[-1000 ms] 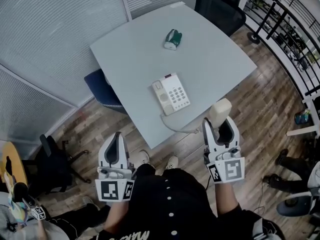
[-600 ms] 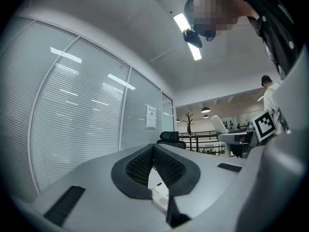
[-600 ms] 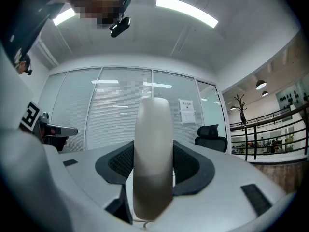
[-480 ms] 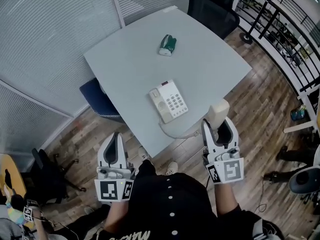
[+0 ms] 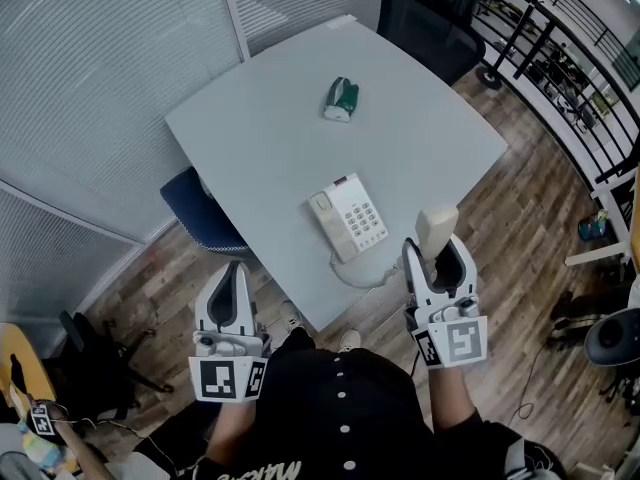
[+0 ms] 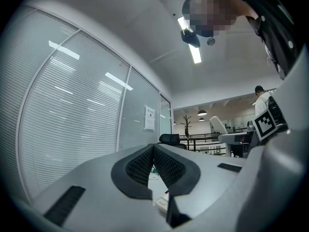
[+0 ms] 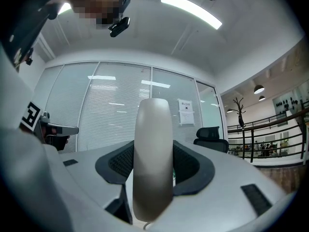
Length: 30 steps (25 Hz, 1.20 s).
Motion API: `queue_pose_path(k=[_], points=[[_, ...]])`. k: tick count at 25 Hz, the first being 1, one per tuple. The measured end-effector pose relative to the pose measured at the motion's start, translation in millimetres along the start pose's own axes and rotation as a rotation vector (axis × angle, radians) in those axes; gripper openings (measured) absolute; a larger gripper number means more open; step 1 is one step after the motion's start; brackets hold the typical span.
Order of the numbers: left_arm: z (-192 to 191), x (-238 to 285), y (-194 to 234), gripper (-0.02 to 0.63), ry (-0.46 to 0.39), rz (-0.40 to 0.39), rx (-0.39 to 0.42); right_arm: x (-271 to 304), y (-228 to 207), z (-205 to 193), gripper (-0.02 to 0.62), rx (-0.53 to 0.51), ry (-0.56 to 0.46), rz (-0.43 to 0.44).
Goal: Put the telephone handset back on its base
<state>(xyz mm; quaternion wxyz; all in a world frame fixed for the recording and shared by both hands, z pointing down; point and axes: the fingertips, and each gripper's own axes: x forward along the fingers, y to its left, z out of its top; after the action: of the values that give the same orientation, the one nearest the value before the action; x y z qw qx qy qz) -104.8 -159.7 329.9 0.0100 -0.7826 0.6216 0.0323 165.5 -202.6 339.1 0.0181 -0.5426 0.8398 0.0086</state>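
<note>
The cream telephone base (image 5: 349,216) with its keypad lies near the front edge of the grey table (image 5: 270,138). Its cord (image 5: 362,274) runs off the table edge to the cream handset (image 5: 437,230). My right gripper (image 5: 436,256) is shut on that handset, held upright off the table's front right side; in the right gripper view the handset (image 7: 153,153) stands between the two dark pads. My left gripper (image 5: 233,286) hangs below the table's front edge, jaws closed with nothing between them; the pads (image 6: 155,164) meet in the left gripper view.
A green and white object (image 5: 342,99) lies further back on the table. A black office chair (image 5: 430,8) stands at the far corner, a blue chair (image 5: 200,208) is tucked under the left side. A railing (image 5: 580,58) runs on the right over wood floor.
The view has shifted a little: the table and phone base sit slightly lower and more to the right. Both grippers stay in place, the handset still gripped.
</note>
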Motion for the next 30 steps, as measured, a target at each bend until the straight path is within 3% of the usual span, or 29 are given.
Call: queue_pose_path(k=[16, 30], points=[[-13.7, 34.3, 50.1, 0.015, 0.034, -0.022, -0.03, 56.2, 24.6, -20.6, 0.236, -0.002, 0.083, -0.001], [-47.5, 28.2, 66.4, 0.015, 0.099, 0.007, -0.092, 80.8, 30.6, -99.0, 0.236, 0.034, 0.29, 0.017]])
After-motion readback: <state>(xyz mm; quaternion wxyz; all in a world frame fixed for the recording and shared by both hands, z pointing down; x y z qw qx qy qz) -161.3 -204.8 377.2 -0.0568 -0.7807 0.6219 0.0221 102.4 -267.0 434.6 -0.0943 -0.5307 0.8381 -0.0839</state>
